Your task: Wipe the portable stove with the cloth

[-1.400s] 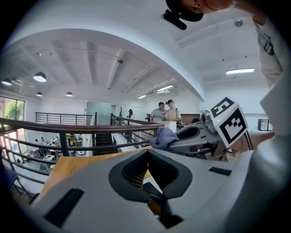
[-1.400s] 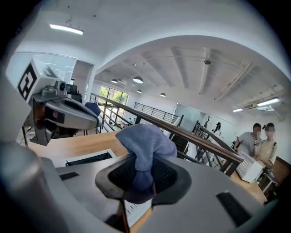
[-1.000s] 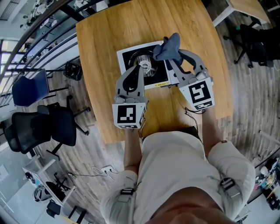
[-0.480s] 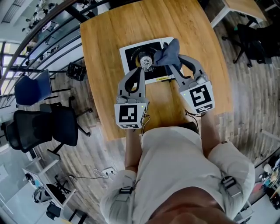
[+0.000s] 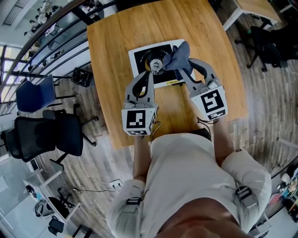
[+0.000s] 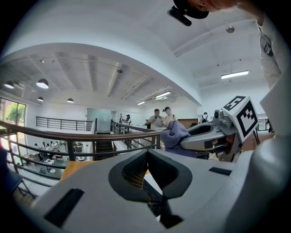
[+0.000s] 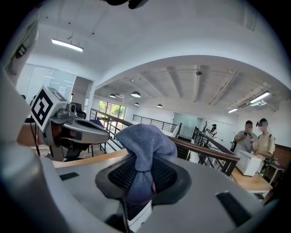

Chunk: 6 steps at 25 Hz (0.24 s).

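The portable stove (image 5: 145, 58), white with a black top and a metal burner, lies on the wooden table (image 5: 121, 28). A blue-grey cloth (image 5: 180, 54) hangs bunched over the stove's right side, and my right gripper (image 5: 179, 66) is shut on it. In the right gripper view the cloth (image 7: 144, 139) bulges out from between the closed jaws of my right gripper (image 7: 144, 160). My left gripper (image 5: 148, 74) is shut and empty, with its tips over the stove's near edge by the burner. The left gripper view shows my left gripper (image 6: 148, 152) closed, with the cloth (image 6: 175, 133) to its right.
Black office chairs (image 5: 46, 135) and a blue chair (image 5: 32, 93) stand on the floor left of the table. Another desk (image 5: 265, 7) is at the far right. The table's near edge runs just in front of the person's body. People stand far off by a railing.
The right gripper with the cloth has come slightly lower and closer over the stove's right side. The left gripper has hardly moved relative to the stove.
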{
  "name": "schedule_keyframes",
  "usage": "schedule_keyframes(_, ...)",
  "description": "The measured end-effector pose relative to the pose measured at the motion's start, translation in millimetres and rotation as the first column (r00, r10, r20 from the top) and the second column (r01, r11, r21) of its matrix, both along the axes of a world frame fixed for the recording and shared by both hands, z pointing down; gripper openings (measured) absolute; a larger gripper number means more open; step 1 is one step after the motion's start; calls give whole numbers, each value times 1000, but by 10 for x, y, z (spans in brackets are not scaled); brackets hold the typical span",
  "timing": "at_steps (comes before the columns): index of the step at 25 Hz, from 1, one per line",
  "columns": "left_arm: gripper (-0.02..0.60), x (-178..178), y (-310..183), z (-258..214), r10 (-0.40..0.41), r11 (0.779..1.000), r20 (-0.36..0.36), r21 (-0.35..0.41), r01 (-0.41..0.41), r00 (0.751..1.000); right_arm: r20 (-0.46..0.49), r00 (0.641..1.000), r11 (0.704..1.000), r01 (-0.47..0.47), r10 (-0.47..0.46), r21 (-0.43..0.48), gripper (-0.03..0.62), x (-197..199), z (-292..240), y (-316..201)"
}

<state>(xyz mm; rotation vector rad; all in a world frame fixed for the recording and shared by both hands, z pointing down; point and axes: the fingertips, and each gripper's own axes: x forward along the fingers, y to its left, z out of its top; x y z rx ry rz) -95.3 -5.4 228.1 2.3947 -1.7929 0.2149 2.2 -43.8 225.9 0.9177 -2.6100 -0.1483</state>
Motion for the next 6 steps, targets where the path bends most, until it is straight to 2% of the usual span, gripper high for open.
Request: schedule_keyframes(6,20,2,63,-27,-2,1000,-3,-2,2,1000,-8,1000,1000,4,-4,-1,101,4,-22,60)
